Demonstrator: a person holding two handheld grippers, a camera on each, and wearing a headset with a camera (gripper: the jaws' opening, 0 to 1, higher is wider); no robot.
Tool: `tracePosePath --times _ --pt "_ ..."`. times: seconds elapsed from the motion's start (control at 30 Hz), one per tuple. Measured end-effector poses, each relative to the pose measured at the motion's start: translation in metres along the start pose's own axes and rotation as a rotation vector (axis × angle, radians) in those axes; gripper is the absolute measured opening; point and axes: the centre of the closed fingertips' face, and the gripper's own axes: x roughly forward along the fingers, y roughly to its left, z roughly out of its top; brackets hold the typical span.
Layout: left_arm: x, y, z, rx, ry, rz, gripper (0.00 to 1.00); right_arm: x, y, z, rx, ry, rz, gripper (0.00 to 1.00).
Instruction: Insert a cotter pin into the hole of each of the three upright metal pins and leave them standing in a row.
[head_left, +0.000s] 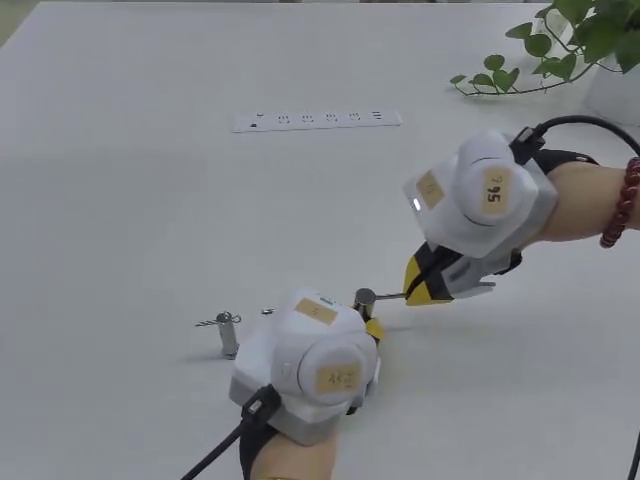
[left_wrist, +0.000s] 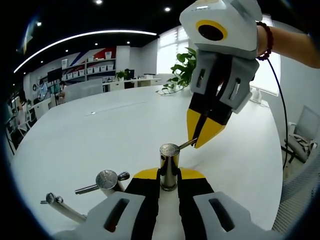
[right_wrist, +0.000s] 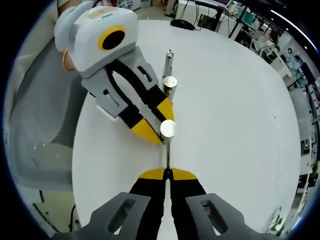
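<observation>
My left tool (left_wrist: 169, 176) is clamped on a pin (left_wrist: 169, 159). Its two jaws pinch the lower shaft from both sides, and the pin stands upright on the table (left_wrist: 115, 125) just ahead of the tool's body.

My right tool (right_wrist: 167, 173) is nearly shut, gripping the cotter (right_wrist: 168, 152) by its near end. The thin wire runs straight out from between the jaws. Seen from the left gripper view, the right tool comes down from the upper right, and the cotter's free end touches the pin just under its cap on the right side. I cannot tell whether the tip has entered the hole.

The second pin (left_wrist: 107, 180) stands upright just to the left of the held one, apart from it, with the second cotter (left_wrist: 86, 189) through its upper part. The third pin (head_left: 229, 340) stands farther left, also upright, with the third cotter (head_left: 212, 322) crossing it near the top. In the right gripper view the three pins line up in a row leading away from my right tool, the held pin nearest.

A power strip (head_left: 317, 120) lies well back on the table, and a plant (head_left: 560, 45) sits at the far right corner.
</observation>
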Motion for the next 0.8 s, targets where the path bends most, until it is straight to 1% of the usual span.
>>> tracePosePath --times 0.07,0.17,0.47,0.5,0.53,0.63,0.8 --pt "0.000 0.000 0.000 -0.001 0.000 0.000 0.11 0.001 -0.001 0.002 -0.007 -0.001 0.001 0.03" --pt "0.000 0.000 0.000 -0.001 0.001 -0.002 0.11 0.000 -0.001 0.004 -0.033 0.014 -0.002 0.03" --pt "0.000 0.000 0.000 -0.006 0.004 -0.002 0.11 -0.001 -0.002 0.003 -0.039 0.030 0.001 0.03" --pt "0.000 0.000 0.000 -0.007 0.003 -0.002 0.11 -0.001 -0.001 0.004 -0.035 0.029 0.002 0.03" --pt "0.000 -0.001 0.000 -0.008 0.004 -0.004 0.11 -0.001 0.000 0.007 -0.030 0.015 0.010 0.03" --pt "0.001 -0.001 0.000 -0.008 0.004 -0.005 0.11 -0.007 0.001 0.015 -0.019 -0.007 0.017 0.04" --pt "0.001 -0.001 0.000 -0.009 0.005 -0.005 0.11 -0.006 0.003 0.021 -0.029 -0.011 0.018 0.04"
